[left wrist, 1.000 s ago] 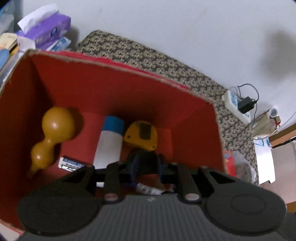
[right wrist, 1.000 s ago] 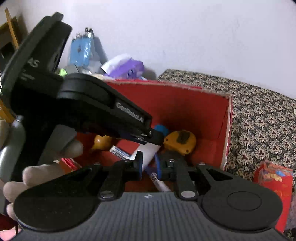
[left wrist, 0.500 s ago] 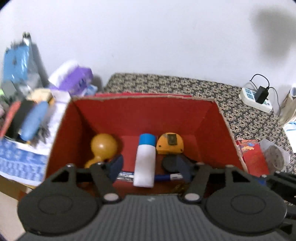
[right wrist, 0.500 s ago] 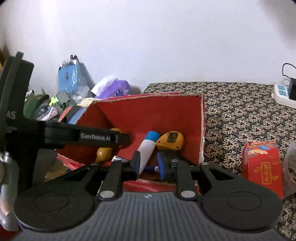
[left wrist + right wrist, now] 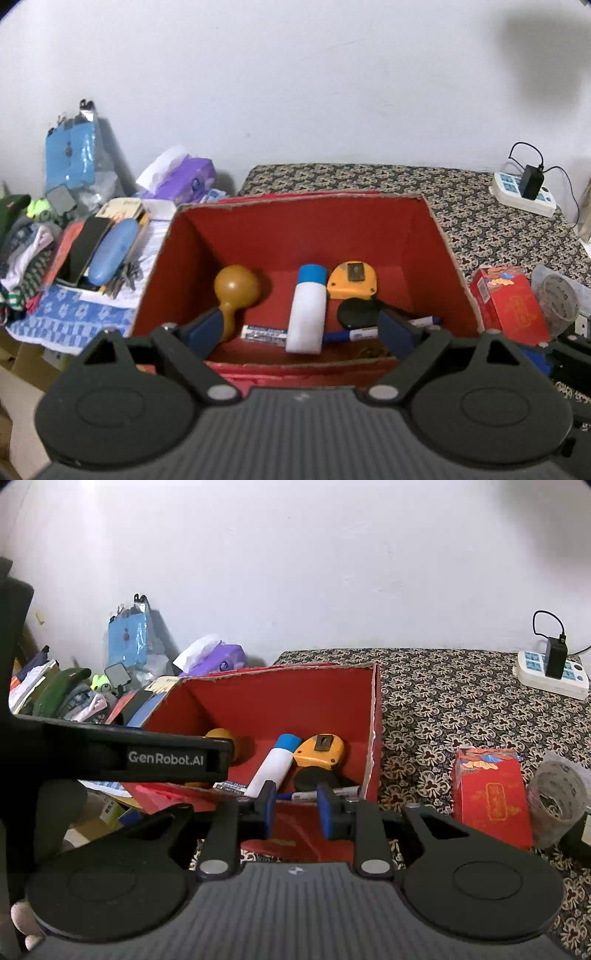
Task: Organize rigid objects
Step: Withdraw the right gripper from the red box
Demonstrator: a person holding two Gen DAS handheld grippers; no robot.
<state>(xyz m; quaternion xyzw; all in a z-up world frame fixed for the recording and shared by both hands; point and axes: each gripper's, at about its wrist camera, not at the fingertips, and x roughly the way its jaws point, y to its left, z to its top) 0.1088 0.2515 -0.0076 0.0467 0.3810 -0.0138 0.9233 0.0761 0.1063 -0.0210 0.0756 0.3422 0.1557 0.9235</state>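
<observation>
Red box (image 5: 439, 236): sitting open on the patterned cloth (image 5: 480, 206), just past both grippers, holding the sorted things
Left gripper (image 5: 303, 328): hovering above the box's near wall, its jaws having just been opening and now standing wide, nothing between them
Right gripper (image 5: 294, 810): hanging at the box's near right corner, its jaws having just been opening a little and now standing narrowly apart, nothing pinched between the pads
Pen (image 5: 351, 335): lying across the near floor of the box, partly under the white bottle
Small flat packet (image 5: 264, 332): lying at the near floor, between the gourd and the bottle
White bottle (image 5: 306, 314): lying lengthwise in the middle, blue cap pointing to the far wall
Black round thing (image 5: 356, 314): resting just right of the bottle, touching the tape measure; what it is I cannot tell
Gourd (image 5: 234, 291): lying at the left side, round bulb toward the far wall
Tape measure (image 5: 352, 280): sitting yellow beside the bottle's cap, right of it
Red carton (image 5: 491, 794): standing outside the box on the cloth, to its right
Tape roll (image 5: 557, 805): sitting just right of the carton
Tissue pack (image 5: 181, 177): lying purple, left of the box near the wall
Power strip (image 5: 554, 675): lying far right on the cloth, a black charger plugged in
</observation>
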